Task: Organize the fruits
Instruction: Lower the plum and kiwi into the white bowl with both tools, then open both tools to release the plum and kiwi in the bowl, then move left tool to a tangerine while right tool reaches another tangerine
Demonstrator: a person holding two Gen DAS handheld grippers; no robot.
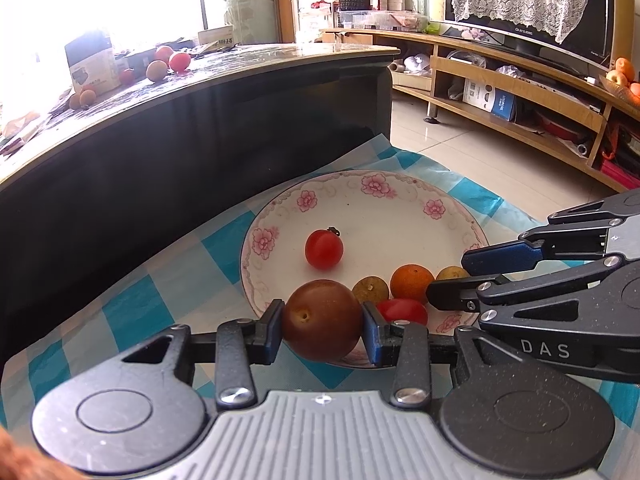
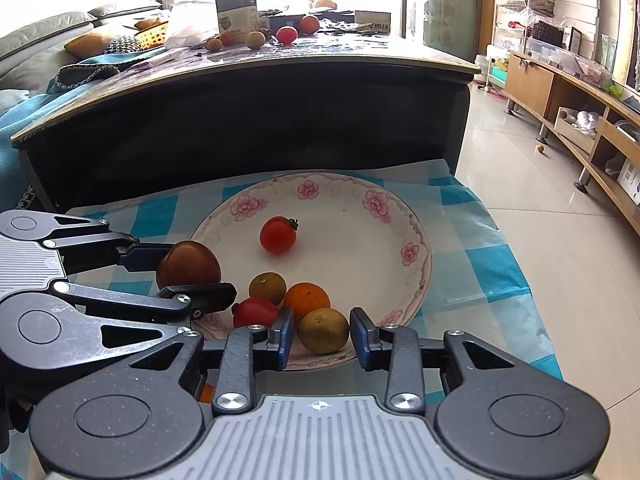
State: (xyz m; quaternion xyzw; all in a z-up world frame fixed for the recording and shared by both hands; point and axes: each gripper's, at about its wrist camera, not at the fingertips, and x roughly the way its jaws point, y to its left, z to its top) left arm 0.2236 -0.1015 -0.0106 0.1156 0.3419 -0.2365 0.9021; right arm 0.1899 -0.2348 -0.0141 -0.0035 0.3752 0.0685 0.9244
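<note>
My left gripper (image 1: 323, 330) is shut on a dark brown-red plum (image 1: 322, 320) and holds it over the near left rim of a white flowered plate (image 1: 360, 200); it also shows in the right wrist view (image 2: 188, 266). The plate (image 2: 360, 240) holds a red cherry tomato (image 2: 278, 235), a second red tomato (image 2: 254, 312), an orange (image 2: 307, 299) and two yellow-green fruits (image 2: 267, 287) (image 2: 323, 330). My right gripper (image 2: 320, 334) is open with its fingers on either side of the nearer yellow-green fruit, not touching it.
The plate sits on a blue-and-white checked cloth (image 2: 480, 272) on a low surface. A dark coffee table (image 2: 240, 120) stands close behind, with more fruit (image 2: 286, 35) and boxes on top. A wooden TV stand (image 1: 520, 92) and tiled floor lie to the right.
</note>
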